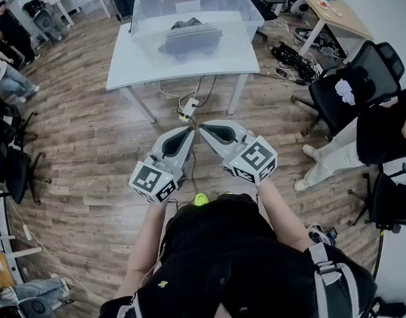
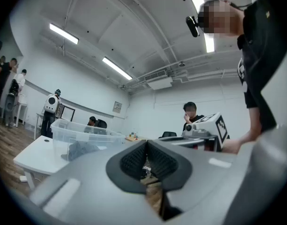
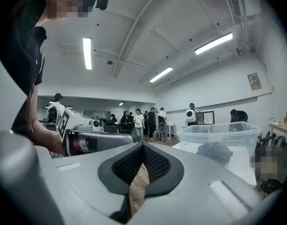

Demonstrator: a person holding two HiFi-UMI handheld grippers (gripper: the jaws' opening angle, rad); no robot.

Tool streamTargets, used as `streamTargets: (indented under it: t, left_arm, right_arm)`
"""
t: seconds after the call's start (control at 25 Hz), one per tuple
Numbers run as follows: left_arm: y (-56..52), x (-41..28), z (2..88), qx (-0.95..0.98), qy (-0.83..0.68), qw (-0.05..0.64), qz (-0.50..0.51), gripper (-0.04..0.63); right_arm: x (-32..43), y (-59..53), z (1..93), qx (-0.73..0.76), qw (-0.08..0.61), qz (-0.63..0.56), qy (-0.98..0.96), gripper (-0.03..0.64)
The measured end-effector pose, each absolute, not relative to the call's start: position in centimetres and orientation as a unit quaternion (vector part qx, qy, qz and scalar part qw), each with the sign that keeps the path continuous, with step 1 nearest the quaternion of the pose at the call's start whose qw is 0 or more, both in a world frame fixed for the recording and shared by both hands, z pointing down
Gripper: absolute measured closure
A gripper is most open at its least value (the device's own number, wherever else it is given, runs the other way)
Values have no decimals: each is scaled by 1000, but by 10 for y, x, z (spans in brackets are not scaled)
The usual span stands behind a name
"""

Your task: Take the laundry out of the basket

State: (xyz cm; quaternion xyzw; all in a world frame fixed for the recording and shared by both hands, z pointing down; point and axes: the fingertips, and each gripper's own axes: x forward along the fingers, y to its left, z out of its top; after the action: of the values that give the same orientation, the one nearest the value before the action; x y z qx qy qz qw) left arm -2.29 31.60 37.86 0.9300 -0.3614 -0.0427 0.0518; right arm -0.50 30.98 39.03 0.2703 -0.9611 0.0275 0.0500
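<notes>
On one white desk (image 1: 133, 68) sat one clear basket (image 1: 144, 18), one grey laundry heap (image 1: 189, 38) inside it. Short of it, two tools, left tool (image 1: 188, 132) and right tool (image 1: 204, 130), hung closed tight, empty, over plank floor (image 1: 90, 151).

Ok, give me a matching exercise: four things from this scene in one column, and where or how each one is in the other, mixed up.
1. laundry
2. basket
3. left gripper
4. office chair

A. on the white table
B. on the wooden floor, right of the table
C. inside the basket
D. shut, held above the floor, short of the table

Pairs: 1-C, 2-A, 3-D, 4-B
</notes>
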Motion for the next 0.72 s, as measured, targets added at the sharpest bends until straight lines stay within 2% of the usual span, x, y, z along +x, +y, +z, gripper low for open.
streamTargets:
  t: [0.72]
  left_arm:
    - [322, -33, 374, 930, -362, 49, -51, 586]
  right_arm:
    - [-10, 313, 384, 279, 30, 33, -959, 617]
